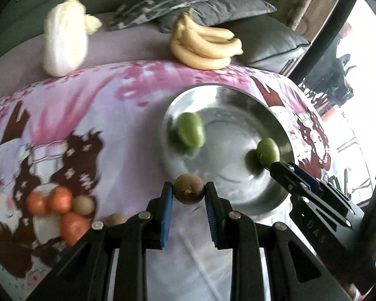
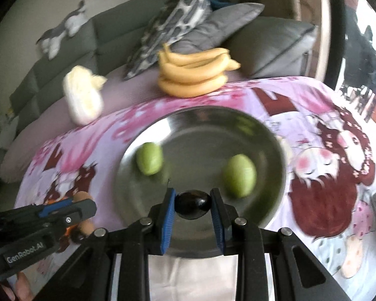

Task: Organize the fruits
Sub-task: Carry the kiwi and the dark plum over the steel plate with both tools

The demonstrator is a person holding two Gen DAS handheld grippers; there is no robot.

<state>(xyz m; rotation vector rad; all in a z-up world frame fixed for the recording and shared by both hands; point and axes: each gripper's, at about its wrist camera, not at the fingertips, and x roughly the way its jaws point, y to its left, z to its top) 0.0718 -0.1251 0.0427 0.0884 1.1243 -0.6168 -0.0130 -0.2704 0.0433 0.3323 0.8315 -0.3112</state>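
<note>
Left wrist view: left tool (image 1: 188, 193) pinching a brown kiwi (image 1: 189, 192) between its blue pads, hanging at the near rim of a steel bowl (image 1: 228, 92) on a pink cartoon-print cloth (image 1: 100, 115) spread over the surface. Inside the bowl, two green fruits (image 1: 190, 133), one toward the left wall, the other by the right wall, partly behind the right tool (image 1: 270, 166), seen here from the side. On the cloth at lower left, a loose heap of orange fruits (image 1: 60, 199) with another kiwi (image 1: 84, 204) touching them, apparently the unsorted pile. At the far edge, a bunch of bananas (image 1: 204, 44) and a pale napa cabbage (image 1: 62, 42), well apart from the bowl; grey cushions (image 1: 213, 10) behind. Right wrist view: right tool (image 2: 193, 204) clamped on a small dark, glossy fruit (image 2: 193, 204), kind hard to tell, held over the near part of the bowl's floor, between and in front of the two green fruits (image 2: 149, 158). Left tool (image 2: 87, 207) in the lower left corner of this view, just beside the bowl. Likely reading: bowl serving as collecting place, both tools carrying one fruit each toward it, grips kept firm so the round fruit cannot roll free before being set down. Strong motion blur in both views.
</note>
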